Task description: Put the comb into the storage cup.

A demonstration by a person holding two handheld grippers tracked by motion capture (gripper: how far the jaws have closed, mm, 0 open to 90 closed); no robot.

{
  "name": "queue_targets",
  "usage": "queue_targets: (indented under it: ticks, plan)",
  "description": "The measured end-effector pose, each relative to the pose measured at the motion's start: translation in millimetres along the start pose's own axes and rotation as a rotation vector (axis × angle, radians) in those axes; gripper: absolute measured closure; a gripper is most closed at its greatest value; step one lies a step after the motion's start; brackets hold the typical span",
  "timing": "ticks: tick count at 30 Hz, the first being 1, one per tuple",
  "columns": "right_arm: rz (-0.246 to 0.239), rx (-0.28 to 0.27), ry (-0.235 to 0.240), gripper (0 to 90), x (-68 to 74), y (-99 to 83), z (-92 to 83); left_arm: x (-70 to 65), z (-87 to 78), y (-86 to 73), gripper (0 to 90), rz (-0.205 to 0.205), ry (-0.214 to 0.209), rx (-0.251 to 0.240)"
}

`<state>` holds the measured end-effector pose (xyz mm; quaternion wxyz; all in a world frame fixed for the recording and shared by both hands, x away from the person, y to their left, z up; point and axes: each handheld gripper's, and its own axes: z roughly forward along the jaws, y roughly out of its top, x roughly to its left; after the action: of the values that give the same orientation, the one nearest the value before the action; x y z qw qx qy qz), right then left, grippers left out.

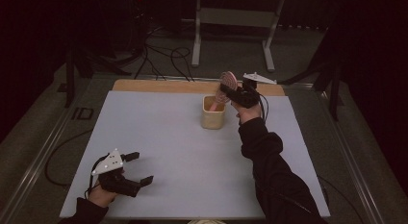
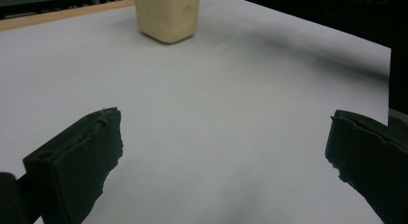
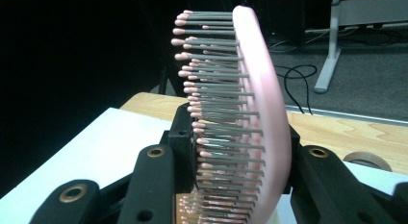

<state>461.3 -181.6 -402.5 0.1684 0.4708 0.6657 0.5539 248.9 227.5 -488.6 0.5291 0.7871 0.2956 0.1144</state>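
Observation:
A pink hairbrush (image 1: 227, 82) with grey, pink-tipped bristles stands nearly upright, and my right gripper (image 1: 235, 93) is shut on it at the far middle of the table. Its lower end reaches down into the mouth of a beige cup (image 1: 213, 114). In the right gripper view the brush (image 3: 262, 113) rises between the jaws of my right gripper (image 3: 238, 147), bristles to the left. My left gripper (image 1: 140, 168) rests near the front left corner, open with nothing in it. In the left gripper view my left gripper (image 2: 223, 142) faces the cup (image 2: 168, 15) across bare table.
The white tabletop (image 1: 183, 152) has a wooden strip (image 1: 159, 85) along its far edge. Beyond it stand a metal frame (image 1: 231, 17) and loose cables (image 1: 163, 60) on the floor. A tan ring (image 3: 368, 160) lies on the wooden strip.

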Motion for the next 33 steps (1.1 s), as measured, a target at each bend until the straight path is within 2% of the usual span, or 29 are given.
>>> queue_targets:
  ticks: [13,22,30,33]
  plan:
    - [0.018,0.027,0.013,63.9,-3.5,-8.2,5.2,0.0,0.3,-0.4,0.1,0.002,-0.004,0.002]
    - [0.027,0.039,0.028,63.4,-12.1,-9.9,5.9,0.2,0.6,-0.7,0.1,0.001,-0.009,0.004]
    - [0.04,0.043,0.014,61.6,-24.6,-12.4,4.0,0.5,0.2,-0.6,0.1,-0.004,-0.008,-0.002]
    - [0.033,0.048,0.01,61.3,-25.0,-12.3,3.5,0.4,0.1,-0.5,0.1,-0.003,-0.007,-0.002]
